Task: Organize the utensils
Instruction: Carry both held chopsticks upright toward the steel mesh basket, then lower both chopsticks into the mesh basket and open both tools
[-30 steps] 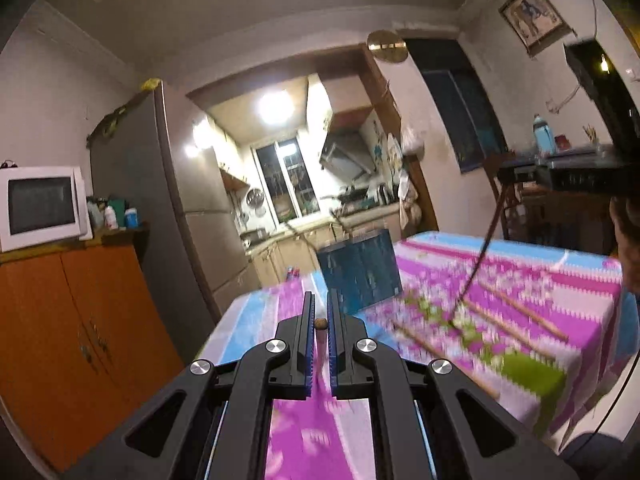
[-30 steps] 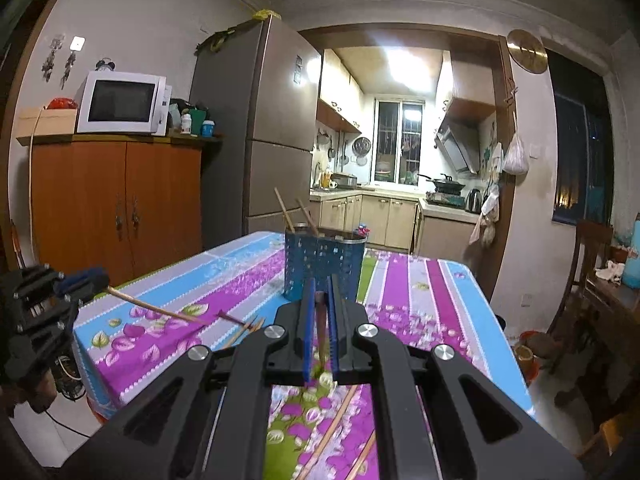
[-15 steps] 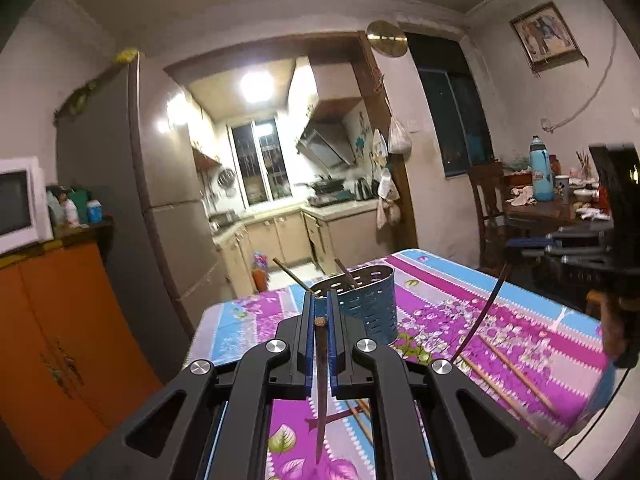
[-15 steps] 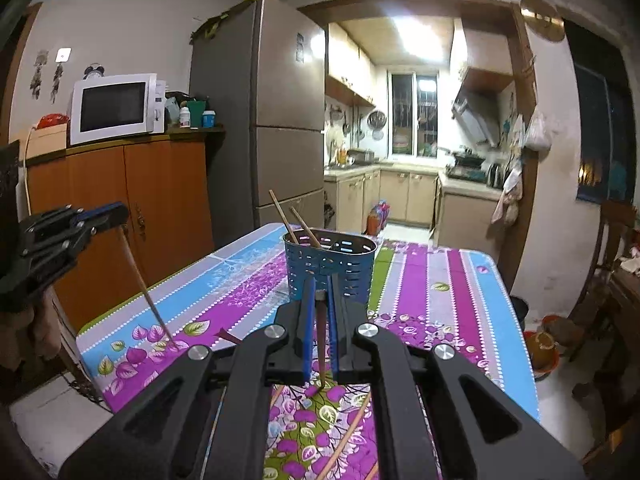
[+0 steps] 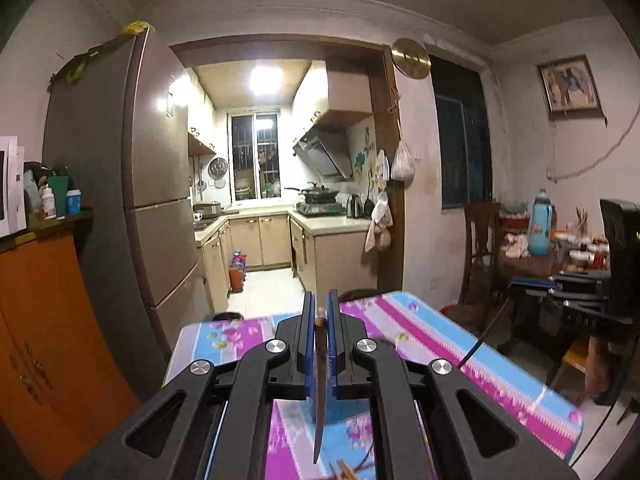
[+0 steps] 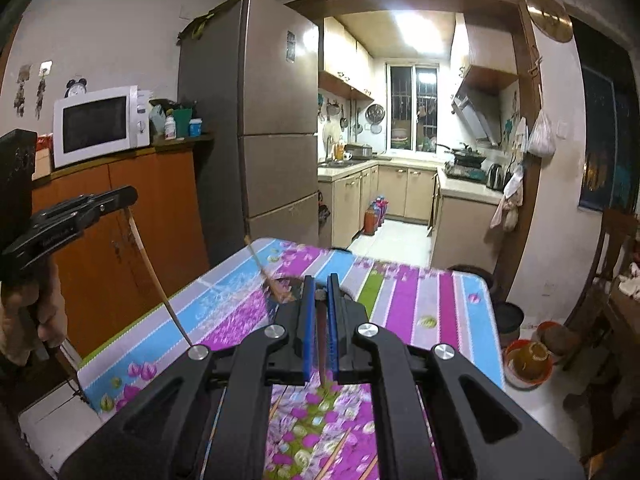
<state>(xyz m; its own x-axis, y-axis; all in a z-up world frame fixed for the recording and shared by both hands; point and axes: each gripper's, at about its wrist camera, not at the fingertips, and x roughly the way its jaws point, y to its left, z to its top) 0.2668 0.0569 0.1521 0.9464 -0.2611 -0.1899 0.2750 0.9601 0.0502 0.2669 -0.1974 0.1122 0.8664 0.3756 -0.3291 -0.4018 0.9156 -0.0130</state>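
Observation:
My left gripper (image 5: pixel 320 300) is shut on a wooden chopstick (image 5: pixel 319 392) that hangs down between its jaws, well above the table. My right gripper (image 6: pixel 319 282) is likewise shut on a chopstick (image 6: pixel 322 344). The right wrist view shows the left gripper (image 6: pixel 128 197) raised at the left, its chopstick (image 6: pixel 154 276) slanting down. In the left wrist view the right gripper (image 5: pixel 516 282) hovers at the right with a dark chopstick (image 5: pixel 484 336). The blue holder is almost hidden behind the jaws; one chopstick standing in it (image 6: pixel 256 258) shows. Loose chopsticks (image 6: pixel 332 456) lie on the floral tablecloth (image 6: pixel 400 292).
A fridge (image 6: pixel 276 120) and an orange cabinet (image 6: pixel 152 208) with a microwave (image 6: pixel 100 124) stand left of the table. A chair (image 5: pixel 480 248) and a cluttered side table (image 5: pixel 532 260) are to the right. The kitchen doorway lies beyond the table's far edge.
Both grippers have risen with their chopsticks, which now hang steeper and clear of the table. The blue holder has dropped out of sight behind the jaws in both views.

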